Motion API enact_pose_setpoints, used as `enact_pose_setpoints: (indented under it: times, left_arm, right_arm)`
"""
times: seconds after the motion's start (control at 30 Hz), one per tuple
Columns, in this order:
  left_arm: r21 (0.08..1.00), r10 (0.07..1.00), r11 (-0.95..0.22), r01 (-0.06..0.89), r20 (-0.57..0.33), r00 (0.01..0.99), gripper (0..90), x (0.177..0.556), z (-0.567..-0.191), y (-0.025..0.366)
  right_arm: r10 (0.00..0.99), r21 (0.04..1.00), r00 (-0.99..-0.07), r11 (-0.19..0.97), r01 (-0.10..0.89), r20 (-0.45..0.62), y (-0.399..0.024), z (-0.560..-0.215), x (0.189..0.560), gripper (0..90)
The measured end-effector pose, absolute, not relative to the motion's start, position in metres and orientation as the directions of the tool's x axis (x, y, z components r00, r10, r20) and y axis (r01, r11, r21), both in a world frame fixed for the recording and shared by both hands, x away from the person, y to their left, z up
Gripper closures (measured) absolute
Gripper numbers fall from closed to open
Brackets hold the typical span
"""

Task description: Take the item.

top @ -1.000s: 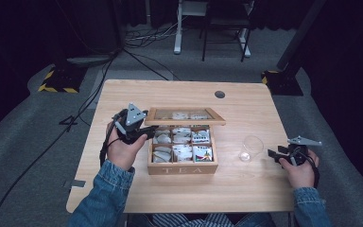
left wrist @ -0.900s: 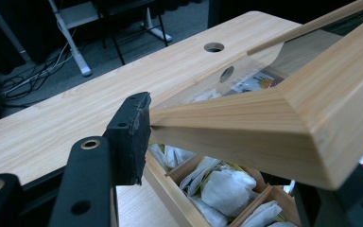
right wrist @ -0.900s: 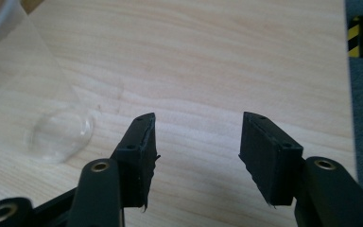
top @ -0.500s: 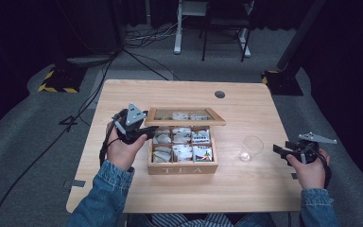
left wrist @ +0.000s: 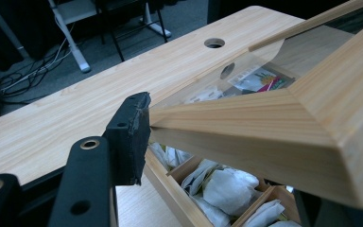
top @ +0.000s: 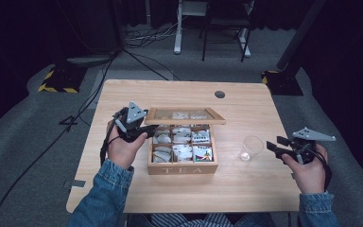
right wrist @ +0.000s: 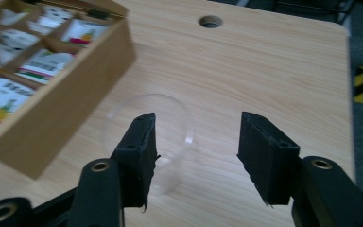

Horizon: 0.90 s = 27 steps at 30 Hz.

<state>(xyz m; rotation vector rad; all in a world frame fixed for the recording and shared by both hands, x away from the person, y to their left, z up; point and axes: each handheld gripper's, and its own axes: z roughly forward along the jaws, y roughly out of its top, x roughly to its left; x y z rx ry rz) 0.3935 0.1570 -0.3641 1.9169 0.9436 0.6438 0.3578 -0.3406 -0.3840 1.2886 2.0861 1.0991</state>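
**Lid held up, glass still empty**

While the left gripper pinches the near corner of the lid and holds it raised over the tea box, the right gripper hangs just beside the glass cup with its jaws apart and nothing between them; they have just been closing a little. In the right gripper view the cup stands on the table ahead of the jaws, partly behind the left one, not gripped.

By my reading, the opening is done (the lid sits propped up and the compartments lie exposed), while picking a tea bag and getting it into the cup remains to do. The cup looks empty.

The box is pale, straight-grained wood with mitred corners, "TEA" lettered on its front; the lid is a wooden frame around a clear pane. Thin wooden dividers form a grid of compartments. Some hold soft, crumpled white sachets, others flat printed envelopes with glossy coloured artwork. The cup is thin, clear and round-walled. The gripper pads are matte black with slightly frayed edges.
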Motion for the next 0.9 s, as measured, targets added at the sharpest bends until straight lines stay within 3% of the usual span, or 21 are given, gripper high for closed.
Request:
enact_pose_setpoints:
  times: [0.27, 0.37, 0.4, 0.57, 0.9]
  left_arm:
    - [0.869, 0.805, -0.330, 0.368, 0.056, 0.590, 44.0, 0.396, -0.363, 0.159]
    - [0.870, 0.805, -0.330, 0.367, 0.056, 0.591, 43.9, 0.396, -0.363, 0.159]
    - [0.869, 0.805, -0.331, 0.367, 0.058, 0.590, 43.9, 0.396, -0.363, 0.158]
    - [0.867, 0.803, -0.334, 0.370, 0.057, 0.593, 43.6, 0.397, -0.363, 0.158]
    - [0.857, 0.804, -0.351, 0.378, 0.069, 0.591, 42.8, 0.402, -0.363, 0.156]
  right_arm:
    - [0.820, 0.802, -0.572, 0.335, 0.494, 0.010, -0.291, -0.385, 0.358, 51.8]
    - [0.811, 0.801, -0.584, 0.338, 0.494, 0.018, -0.278, -0.385, 0.360, 50.4]
    - [0.834, 0.791, -0.549, 0.300, 0.534, 0.055, -0.266, -0.385, 0.360, 45.4]
    - [0.844, 0.813, -0.528, 0.241, 0.529, 0.094, -0.242, -0.383, 0.357, 49.0]
    - [0.776, 0.820, -0.624, 0.298, 0.489, 0.090, -0.183, -0.379, 0.360, 49.7]
